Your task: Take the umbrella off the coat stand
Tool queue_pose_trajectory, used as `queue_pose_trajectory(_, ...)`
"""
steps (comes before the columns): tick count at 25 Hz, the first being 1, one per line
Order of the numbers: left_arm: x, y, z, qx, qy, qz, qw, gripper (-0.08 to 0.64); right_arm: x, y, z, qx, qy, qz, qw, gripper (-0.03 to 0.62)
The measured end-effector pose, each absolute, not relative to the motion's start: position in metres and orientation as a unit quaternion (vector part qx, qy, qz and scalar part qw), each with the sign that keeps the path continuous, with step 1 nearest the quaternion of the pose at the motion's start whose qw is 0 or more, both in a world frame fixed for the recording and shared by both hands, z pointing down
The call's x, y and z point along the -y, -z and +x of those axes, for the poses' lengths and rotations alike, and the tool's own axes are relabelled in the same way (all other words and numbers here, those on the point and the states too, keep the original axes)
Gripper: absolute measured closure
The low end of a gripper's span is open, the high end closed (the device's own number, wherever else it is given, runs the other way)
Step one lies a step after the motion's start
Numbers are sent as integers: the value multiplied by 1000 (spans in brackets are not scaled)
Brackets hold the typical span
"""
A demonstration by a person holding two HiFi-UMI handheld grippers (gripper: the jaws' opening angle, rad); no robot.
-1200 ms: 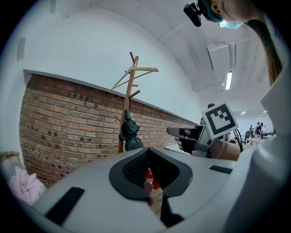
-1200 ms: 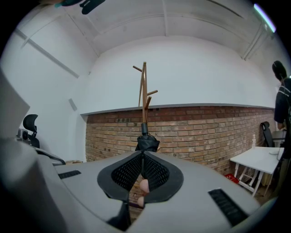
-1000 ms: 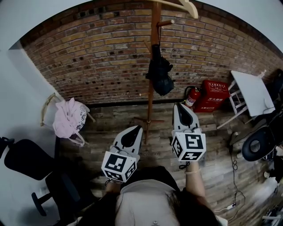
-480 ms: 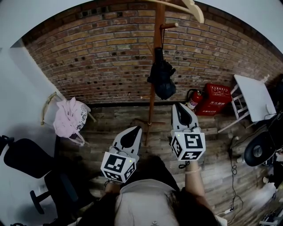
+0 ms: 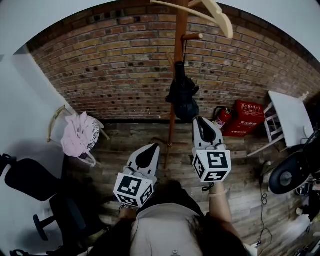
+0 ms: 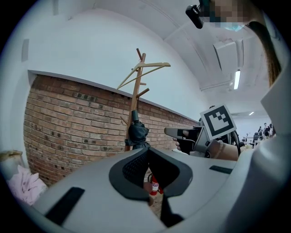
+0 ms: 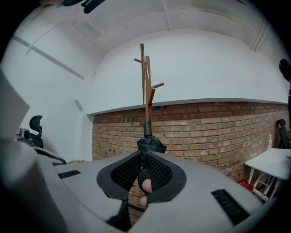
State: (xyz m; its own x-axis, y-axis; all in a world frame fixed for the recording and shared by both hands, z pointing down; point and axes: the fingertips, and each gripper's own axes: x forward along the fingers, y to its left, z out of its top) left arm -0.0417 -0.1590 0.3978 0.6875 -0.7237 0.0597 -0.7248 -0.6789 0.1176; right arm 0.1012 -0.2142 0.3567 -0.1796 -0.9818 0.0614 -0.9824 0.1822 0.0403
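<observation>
A folded black umbrella [image 5: 182, 95] hangs by its strap from a peg on the wooden coat stand [image 5: 177, 55] in front of the brick wall. My right gripper [image 5: 201, 121] is level and shut, empty, its tip just right of and below the umbrella in the head view. In the right gripper view the umbrella [image 7: 149, 144] shows straight ahead beyond the closed jaws of my right gripper [image 7: 143, 193]. My left gripper [image 5: 151, 146] is lower left of the stand, shut and empty. In the left gripper view, past my left gripper [image 6: 152, 191], the umbrella [image 6: 136, 134] hangs on the stand [image 6: 135, 91].
A wooden hanger [image 5: 210, 12] sits at the stand's top. A fire extinguisher [image 5: 221, 117] and red box [image 5: 246, 119] stand right of the stand's base. Farther right is a white table [image 5: 292, 117]. A pink cloth [image 5: 77, 137] and black office chair [image 5: 35, 185] are at left.
Both grippers have moved forward toward the coat stand. The stand and umbrella now appear closer, with the umbrella nearly over the right gripper's tip.
</observation>
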Motion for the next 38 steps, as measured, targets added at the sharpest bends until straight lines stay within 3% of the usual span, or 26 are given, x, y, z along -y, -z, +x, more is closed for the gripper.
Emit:
queue_pose_trajectory(9, 184, -396, -28, 405, -7, 912, 71, 549, 243, -357, 110, 780, -11, 625, 39, 547)
queue_pose_trajectory(26, 211, -402, -22, 439, -15, 895, 79, 549, 291, -377, 111, 807, -31, 587, 66, 370)
queue_pose_trajectory(38, 224, -406, -20, 453, -24, 888, 78, 549, 318, -397, 109, 814, -51, 571, 97, 324)
